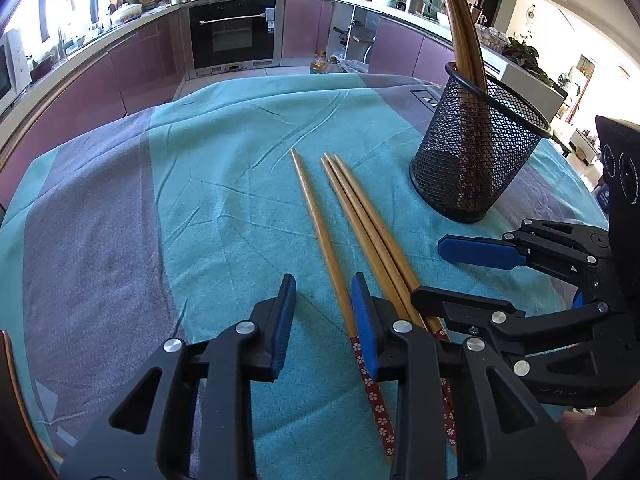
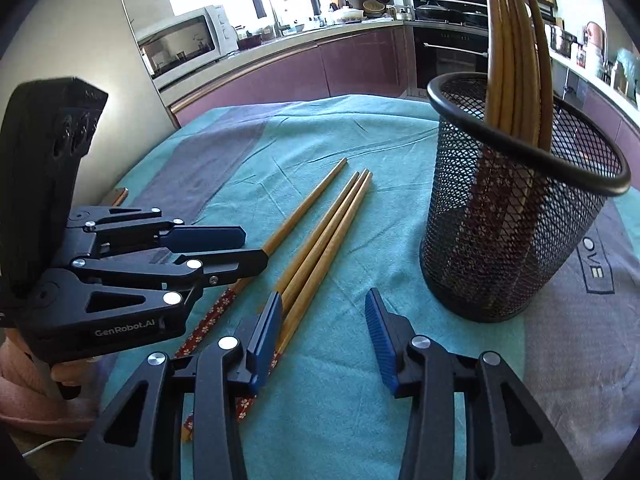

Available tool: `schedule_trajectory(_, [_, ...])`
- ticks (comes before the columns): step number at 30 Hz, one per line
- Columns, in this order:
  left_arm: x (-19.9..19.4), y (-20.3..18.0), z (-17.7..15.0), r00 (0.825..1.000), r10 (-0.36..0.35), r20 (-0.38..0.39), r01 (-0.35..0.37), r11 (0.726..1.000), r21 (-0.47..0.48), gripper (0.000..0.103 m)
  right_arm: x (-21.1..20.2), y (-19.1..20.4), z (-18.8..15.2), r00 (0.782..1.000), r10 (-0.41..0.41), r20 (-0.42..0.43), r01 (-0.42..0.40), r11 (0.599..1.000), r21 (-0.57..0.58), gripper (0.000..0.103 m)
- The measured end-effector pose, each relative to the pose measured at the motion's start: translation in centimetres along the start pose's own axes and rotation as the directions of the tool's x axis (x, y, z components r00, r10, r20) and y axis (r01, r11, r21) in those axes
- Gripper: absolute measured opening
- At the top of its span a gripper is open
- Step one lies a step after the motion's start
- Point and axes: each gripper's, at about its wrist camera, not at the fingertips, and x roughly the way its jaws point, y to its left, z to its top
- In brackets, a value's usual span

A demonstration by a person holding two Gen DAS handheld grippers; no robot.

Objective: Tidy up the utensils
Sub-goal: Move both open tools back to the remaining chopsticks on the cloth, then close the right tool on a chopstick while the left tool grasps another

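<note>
black left gripper [image 1: 322, 322] with blue pads sits low over the teal and grey tablecloth [image 1: 120, 220], jaws part open and astride the lone bamboo chopstick [image 1: 320, 232]; neither pad presses on the stick, so nothing is held. black right gripper [image 2: 326, 340] is also part open and empty, its left pad just touching the outer side of the bundle of three bamboo chopsticks [image 2: 320, 240], with only bare cloth between its jaws.

black wire-mesh cup [image 1: 476, 152] stands upright on the cloth with several chopsticks already leaning inside. from that cup, the three loose sticks lie just to the left, and the single one a little further left, near them but apart. all four run lengthwise away from the grippers, thin tips far, red flowered handle ends near. the left gripper is nearer the single stick and already lined across its axis; closing there looks like the next move.
</note>
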Motion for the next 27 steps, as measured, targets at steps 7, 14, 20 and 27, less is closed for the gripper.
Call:
schedule_trajectory(7, [0.3,0.1,0.6,1.000,-0.005,-0.007,0.005,1.000,0.013,0.029,0.1,-0.4,0.2,0.999,-0.041,-0.020,0.041,0.999,-0.001,0.023])
schedule_trajectory(14, [1.4,0.1,2.2,1.000,0.015,-0.015,-0.014,0.999,0.031,0.029,0.7,-0.5,0.9,0.997,-0.073,-0.015,0.073,0.997,0.005,0.024])
schedule_trajectory(20, [2.3,0.1,3.3,0.999,0.036,-0.016,-0.036,0.999,0.031,0.022,1.8,-0.7,1.9,0.997,-0.079,-0.001,0.079,0.997,0.017,0.023])
schedule_trajectory(27, [2.4,0.2,3.6,1.000,0.023,-0.009,-0.023,1.000,-0.003,0.009,1.7,-1.6,1.8,0.999,-0.054,0.011,0.052,0.996,0.079,0.007])
